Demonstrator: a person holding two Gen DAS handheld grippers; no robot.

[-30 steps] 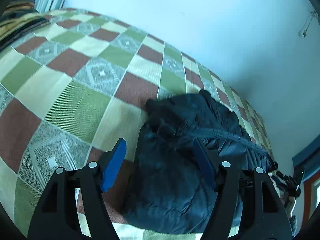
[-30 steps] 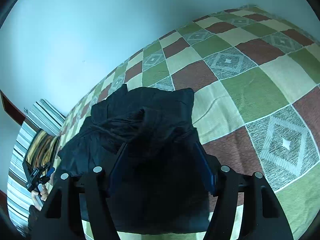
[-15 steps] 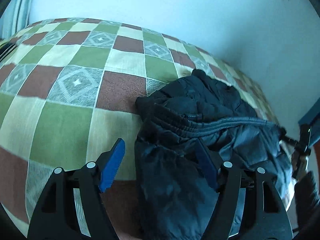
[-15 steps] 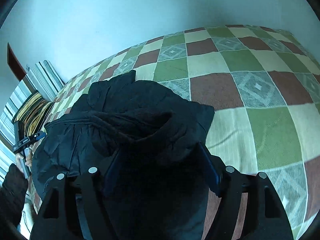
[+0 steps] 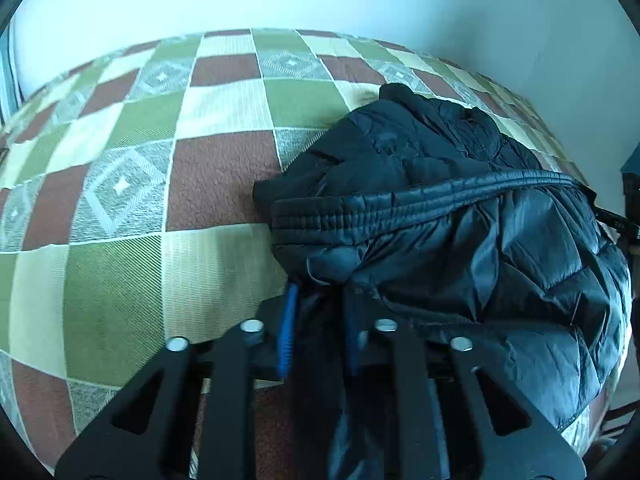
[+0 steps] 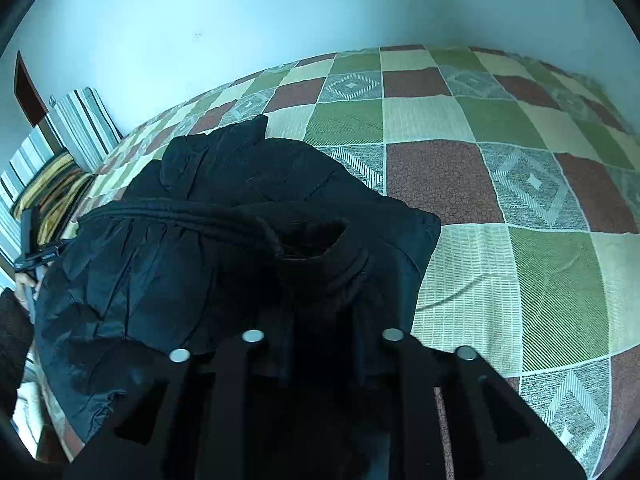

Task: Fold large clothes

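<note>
1. Your left gripper [image 5: 318,320] is closing its blue-padded jaws on a bunched fold of the black quilted puffer jacket [image 5: 460,240]. The fabric sits pinched between the pads, right at the jacket's near edge.
2. Your right gripper [image 6: 320,344] is closing as well. Its pads are buried in dark cloth, so you cannot see them, but jacket fabric fills the gap between the fingers.
3. You hold the two near corners at once, probably so that you can lift that edge evenly and carry it over the rest in one fold.
4. Ahead of both claws the jacket lies in a loose, puffy heap, with a ribbed elastic hem [image 5: 400,204] running across its top. The fold looks only begun.
5. Under and beyond the jacket spreads the checked bedspread in green, cream, brown and grey diamond squares [image 5: 120,184]. It gives you a broad, soft surface to fold on.
6. Far to the left of your right claw, striped cushions [image 6: 76,120] lean by the pale wall [image 6: 280,12].
7. No brand, label or readable writing shows anywhere on the jacket.
</note>
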